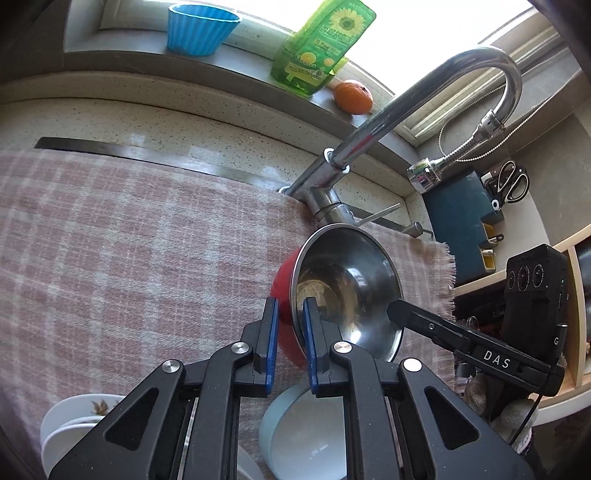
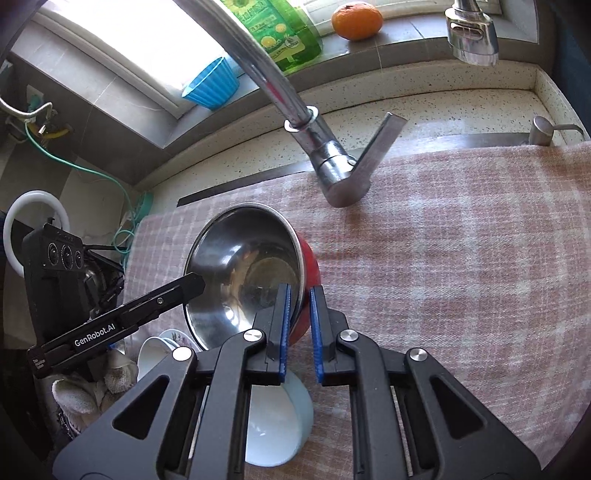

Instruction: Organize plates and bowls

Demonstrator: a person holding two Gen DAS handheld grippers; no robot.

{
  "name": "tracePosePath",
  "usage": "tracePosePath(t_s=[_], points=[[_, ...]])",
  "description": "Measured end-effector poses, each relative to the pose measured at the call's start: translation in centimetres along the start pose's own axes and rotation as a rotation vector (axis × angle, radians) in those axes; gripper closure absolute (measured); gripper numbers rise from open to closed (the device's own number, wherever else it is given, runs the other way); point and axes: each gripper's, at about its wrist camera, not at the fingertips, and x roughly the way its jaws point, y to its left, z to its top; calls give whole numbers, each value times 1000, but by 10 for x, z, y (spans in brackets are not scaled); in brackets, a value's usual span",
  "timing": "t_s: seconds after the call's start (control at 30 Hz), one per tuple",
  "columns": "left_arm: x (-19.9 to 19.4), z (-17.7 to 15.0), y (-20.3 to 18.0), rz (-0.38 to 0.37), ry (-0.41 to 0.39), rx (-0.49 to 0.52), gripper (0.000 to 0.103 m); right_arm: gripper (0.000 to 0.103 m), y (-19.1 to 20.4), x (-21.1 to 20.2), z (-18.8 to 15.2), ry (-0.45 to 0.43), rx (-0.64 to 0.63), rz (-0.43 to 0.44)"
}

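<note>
A bowl (image 1: 351,280) with a red outside and a shiny steel inside hangs tilted over the pink checked cloth (image 1: 129,240). My left gripper (image 1: 291,321) is shut on its rim, one blue pad inside and one on the red wall. In the right wrist view my right gripper (image 2: 300,317) is shut on the opposite rim of the same bowl (image 2: 236,258). Each view shows the other gripper's black finger reaching in at the bowl's far side. Below it a pale blue bowl (image 1: 306,435) (image 2: 273,428) sits on the cloth, partly hidden by the gripper bodies.
White plates with a leaf pattern (image 1: 74,417) (image 2: 155,350) lie at the cloth's near edge. A chrome faucet (image 1: 369,136) (image 2: 266,74) arches over the bowl. On the sill stand a blue cup (image 1: 199,29), a green bottle (image 1: 321,48) and an orange (image 1: 352,96). Scissors (image 1: 511,181) hang at right.
</note>
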Motion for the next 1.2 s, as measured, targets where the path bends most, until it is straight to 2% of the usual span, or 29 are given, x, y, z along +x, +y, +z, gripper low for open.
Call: tracePosePath(t_s=[0.23, 0.5, 0.97, 1.2], points=[[-55, -10, 21, -11, -90, -41, 92, 92, 51, -9, -7, -8, -84, 34], [-107, -30, 60, 6, -148, -102, 92, 92, 118, -2, -21, 6, -177, 85], [-190, -72, 139, 88, -257, -248, 92, 92, 227, 50, -53, 116, -346, 162], [-211, -96, 177, 138, -276, -319, 92, 92, 267, 82, -71, 182, -422, 182]])
